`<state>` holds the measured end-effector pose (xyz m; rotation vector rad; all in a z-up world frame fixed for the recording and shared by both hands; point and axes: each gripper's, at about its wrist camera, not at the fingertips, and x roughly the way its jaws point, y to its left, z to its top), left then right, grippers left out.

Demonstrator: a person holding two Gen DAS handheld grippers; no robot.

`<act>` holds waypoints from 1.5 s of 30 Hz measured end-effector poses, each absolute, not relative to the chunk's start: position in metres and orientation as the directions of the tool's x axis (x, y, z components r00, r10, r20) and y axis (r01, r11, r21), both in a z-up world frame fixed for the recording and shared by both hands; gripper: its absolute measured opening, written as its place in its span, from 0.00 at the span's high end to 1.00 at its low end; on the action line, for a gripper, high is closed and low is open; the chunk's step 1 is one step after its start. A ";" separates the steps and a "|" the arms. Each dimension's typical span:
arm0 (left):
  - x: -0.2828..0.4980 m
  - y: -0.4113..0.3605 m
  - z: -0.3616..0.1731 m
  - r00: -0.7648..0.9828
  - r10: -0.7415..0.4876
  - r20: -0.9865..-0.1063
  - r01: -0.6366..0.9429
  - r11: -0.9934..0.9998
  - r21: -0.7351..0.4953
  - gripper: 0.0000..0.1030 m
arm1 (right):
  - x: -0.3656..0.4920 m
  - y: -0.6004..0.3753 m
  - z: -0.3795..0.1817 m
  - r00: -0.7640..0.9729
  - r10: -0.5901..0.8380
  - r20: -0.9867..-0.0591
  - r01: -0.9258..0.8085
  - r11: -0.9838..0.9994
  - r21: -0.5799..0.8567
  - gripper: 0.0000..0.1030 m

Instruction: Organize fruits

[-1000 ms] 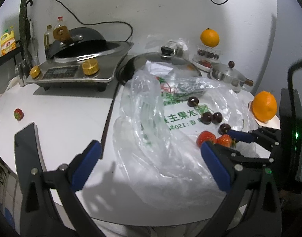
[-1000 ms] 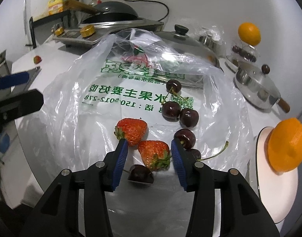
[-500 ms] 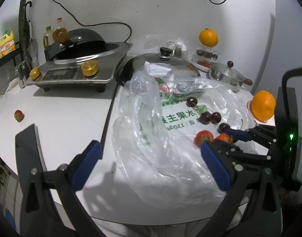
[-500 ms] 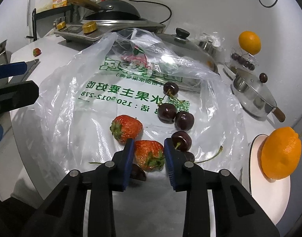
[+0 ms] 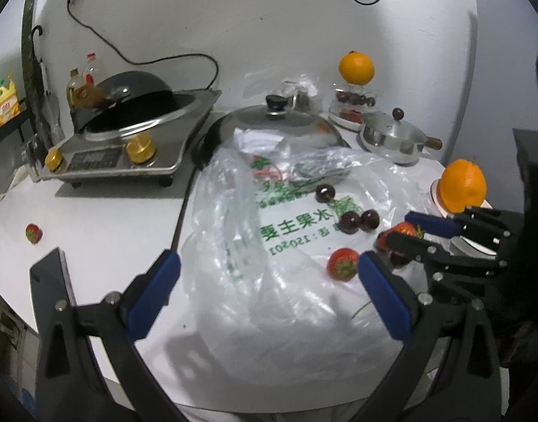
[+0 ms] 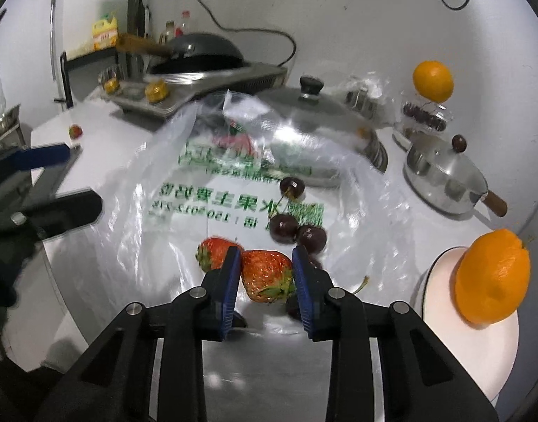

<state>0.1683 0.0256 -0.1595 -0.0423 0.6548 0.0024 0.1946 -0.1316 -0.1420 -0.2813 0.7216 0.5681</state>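
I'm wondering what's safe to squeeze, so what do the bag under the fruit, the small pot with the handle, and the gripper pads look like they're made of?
Bag: thin clear plastic, glossy and crinkled, with green print.
Small pot: polished metal, probably steel, mirror-bright; its handle looks wooden, brown and matte.
Pads on the right gripper: blue, ribbed, likely rubber or soft plastic, closed on a strawberry.

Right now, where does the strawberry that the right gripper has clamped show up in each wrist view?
Left wrist view: the clamped strawberry sits far right, between the right gripper pads, just left of the plate's orange.
Right wrist view: the strawberry is low centre, pinched between the blue pads.
Shared landmark: the pair of touching cherries on the plastic bag, just beyond the strawberry.
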 end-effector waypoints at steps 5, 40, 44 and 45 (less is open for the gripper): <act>0.177 0.010 -0.153 0.795 -0.016 -0.606 0.007 1.000 -0.017 0.01 | 0.196 -0.144 -0.122 0.621 0.432 -0.654 -0.579 0.815 -0.011 0.69; 0.240 -0.041 -0.203 0.686 -0.100 -0.721 0.150 0.989 0.005 0.30 | 0.246 -0.172 -0.132 0.604 0.463 -0.649 -0.553 0.830 0.078 0.69; 0.246 -0.044 -0.213 0.657 -0.095 -0.748 0.149 0.989 0.005 0.39 | 0.246 -0.174 -0.133 0.601 0.464 -0.651 -0.552 0.830 0.083 0.69; 0.248 -0.045 -0.216 0.648 -0.098 -0.756 0.151 0.989 0.002 0.43 | 0.246 -0.175 -0.134 0.599 0.464 -0.652 -0.551 0.830 0.084 0.69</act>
